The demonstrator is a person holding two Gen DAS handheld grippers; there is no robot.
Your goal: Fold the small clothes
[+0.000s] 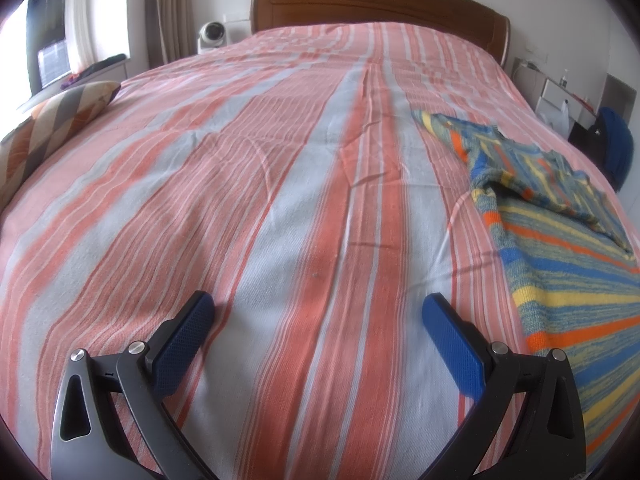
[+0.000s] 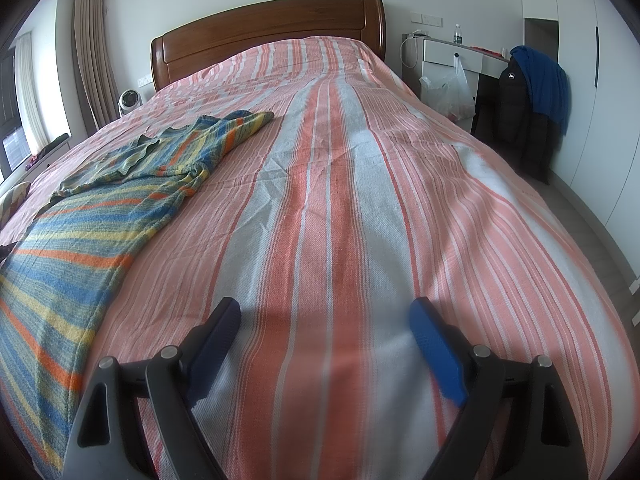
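Note:
A striped knit garment in blue, yellow, orange and grey-green lies spread on the bed, its upper part rumpled and one sleeve stretched toward the headboard. It fills the right side of the left wrist view and the left side of the right wrist view. My left gripper stands open over bare bedspread to the left of the garment, nothing between its blue pads. My right gripper is open too, over bare bedspread to the right of the garment, and holds nothing.
The bed carries a pink, orange and pale-blue striped cover and has a wooden headboard. A patterned pillow lies at its left edge. A nightstand with a plastic bag and a chair hung with jackets stand on the right.

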